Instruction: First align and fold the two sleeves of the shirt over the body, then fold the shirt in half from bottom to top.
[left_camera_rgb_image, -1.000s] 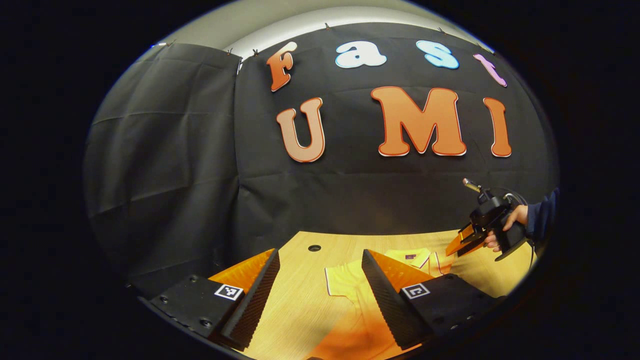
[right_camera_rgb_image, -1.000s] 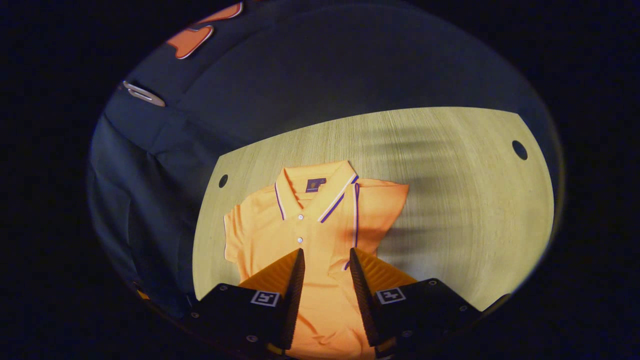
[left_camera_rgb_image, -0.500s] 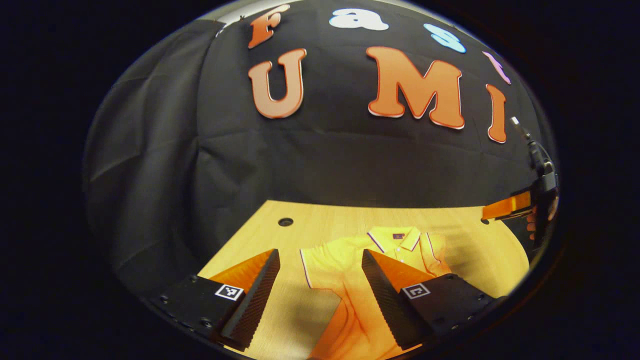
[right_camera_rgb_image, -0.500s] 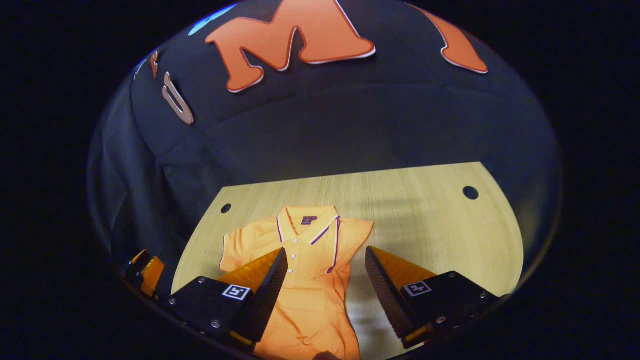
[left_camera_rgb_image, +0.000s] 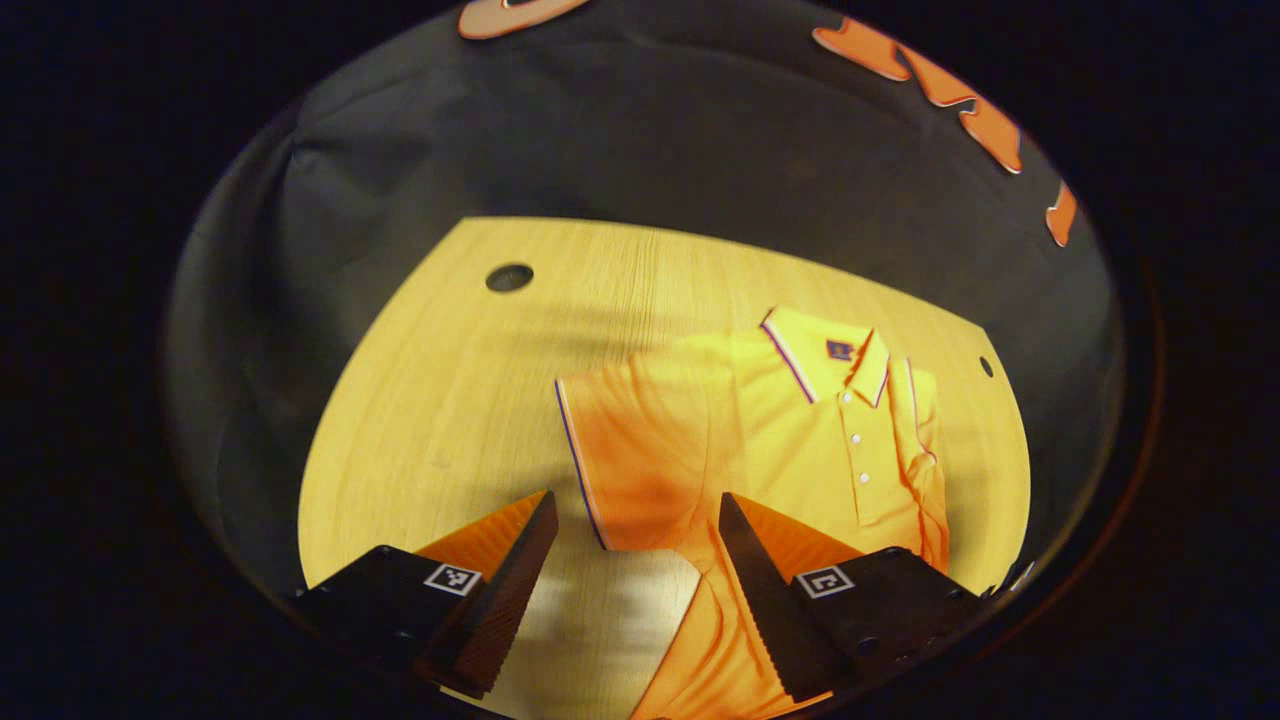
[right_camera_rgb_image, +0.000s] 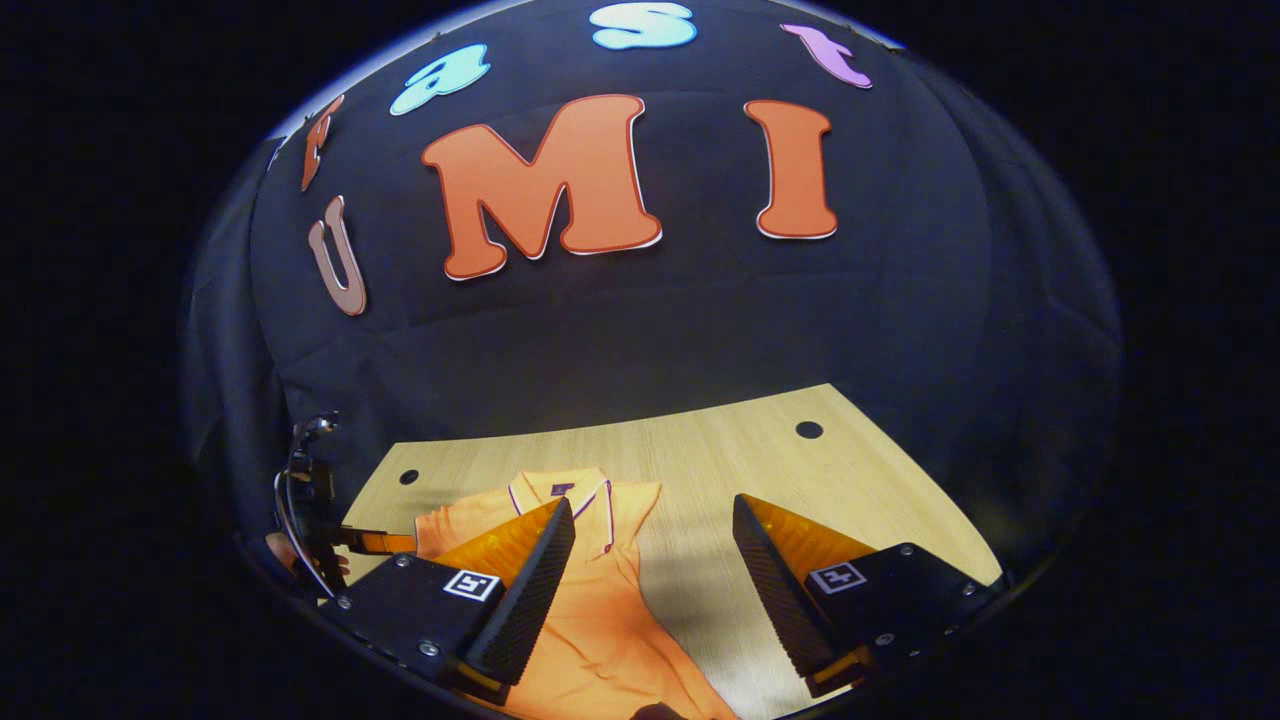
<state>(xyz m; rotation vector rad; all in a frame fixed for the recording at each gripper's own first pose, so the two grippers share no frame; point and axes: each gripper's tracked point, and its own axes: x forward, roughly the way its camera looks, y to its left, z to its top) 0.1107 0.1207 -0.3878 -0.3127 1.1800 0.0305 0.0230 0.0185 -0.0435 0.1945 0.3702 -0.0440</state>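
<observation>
On the wooden table (left_camera_rgb_image: 430, 400), the shirt (left_camera_rgb_image: 800, 430) lies beyond both spread, empty claws.

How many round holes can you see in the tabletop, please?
2: one hole near the table's far corner on the unfolded sleeve's side, another hole near the opposite far corner, beyond the shirt. More may be hidden.
</observation>
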